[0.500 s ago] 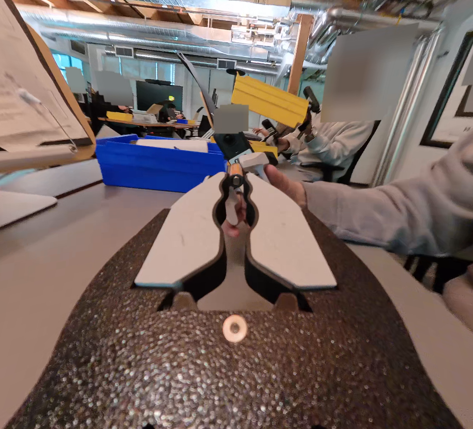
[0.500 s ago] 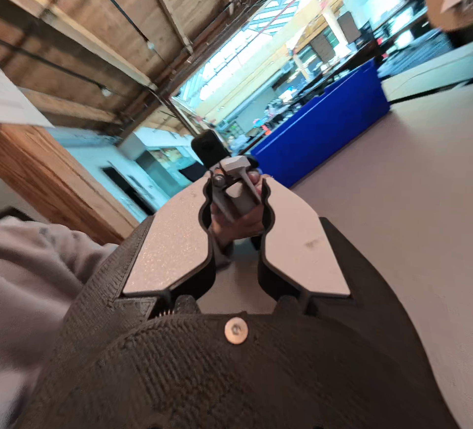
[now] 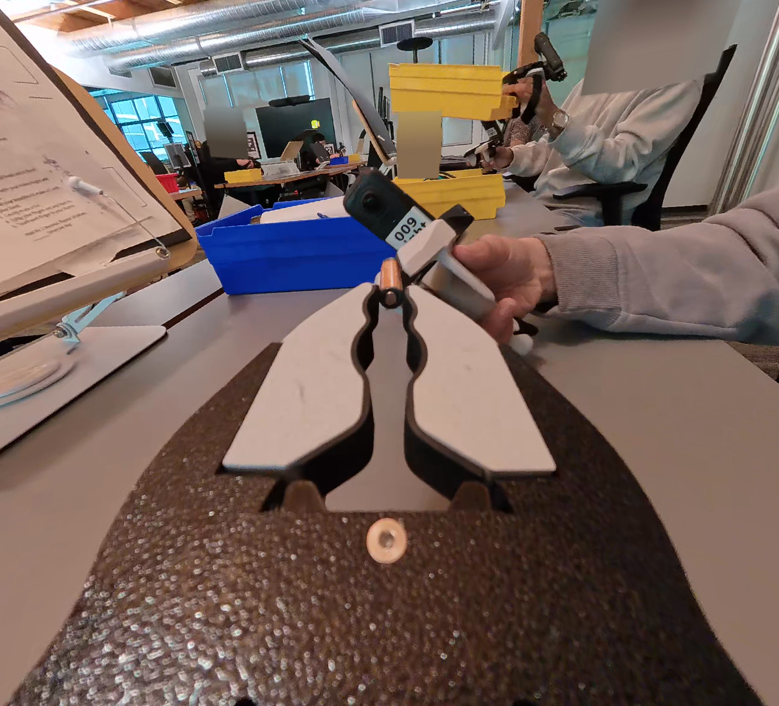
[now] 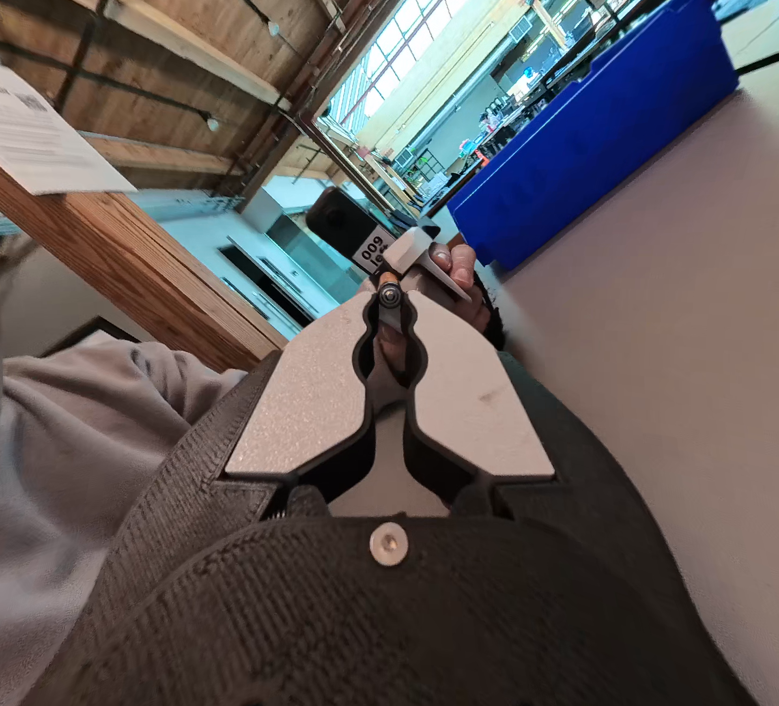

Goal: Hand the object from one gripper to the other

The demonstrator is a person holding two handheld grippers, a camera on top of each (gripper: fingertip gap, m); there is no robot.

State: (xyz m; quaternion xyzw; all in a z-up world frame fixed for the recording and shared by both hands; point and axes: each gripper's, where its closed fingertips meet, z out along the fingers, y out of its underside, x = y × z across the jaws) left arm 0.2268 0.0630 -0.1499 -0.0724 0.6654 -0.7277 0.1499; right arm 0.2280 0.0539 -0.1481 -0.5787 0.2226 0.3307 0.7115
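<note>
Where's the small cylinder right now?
The small cylinder is held off the table, pinched at both grippers' fingertips, in front of the blue bin; both wrist views show it centred.

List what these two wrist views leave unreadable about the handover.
- Small copper-coloured cylinder: seen end-on in both views, its length and far end hidden by the fingertips.
- Which gripper bears it: both the left gripper and the right gripper pinch it; the load cannot be judged.
- Blue bin: contents mostly hidden by its wall.

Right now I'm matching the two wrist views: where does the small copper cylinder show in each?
Left wrist view: cylinder just above centre, seen lengthwise.
Right wrist view: cylinder just above centre, seen end-on.
Shared landmark: blue bin behind it.
</note>
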